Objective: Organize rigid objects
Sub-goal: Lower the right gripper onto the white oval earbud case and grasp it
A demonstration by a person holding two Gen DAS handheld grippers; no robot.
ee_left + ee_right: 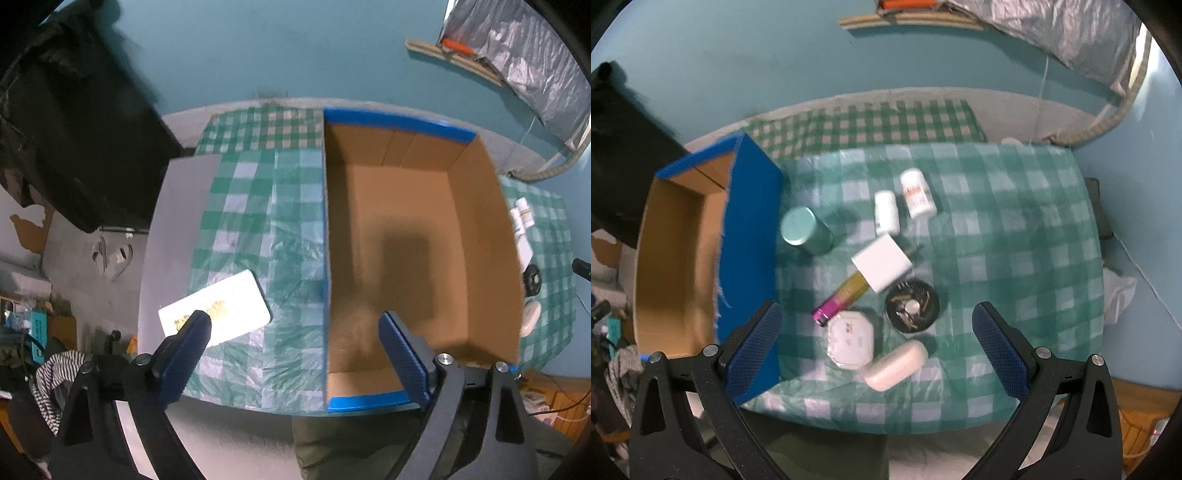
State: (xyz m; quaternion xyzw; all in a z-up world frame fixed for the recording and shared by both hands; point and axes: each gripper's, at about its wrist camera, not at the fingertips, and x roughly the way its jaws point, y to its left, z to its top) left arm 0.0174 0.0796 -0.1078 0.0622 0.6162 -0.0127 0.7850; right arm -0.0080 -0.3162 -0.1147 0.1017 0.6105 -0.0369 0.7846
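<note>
A green-checked cloth [1015, 229] covers the table, and the cardboard box [406, 229] ahead of the left gripper [295, 332] is bare inside, so sorting seems not yet begun. Both grippers gape wide, holding nothing. Below the right gripper [877, 328] lie bottles [918, 197], a teal tin [805, 230] and a soap bar [895, 365]; a white card [229, 306] lies beneath the left one's left finger.

On the table, the open box [679, 236] sits at nine o'clock of the clutter: canister [805, 230] nearest it, two bottles [886, 212] at twelve, soap bar [897, 365] at six, flat card [218, 306] beyond the box's other side.
</note>
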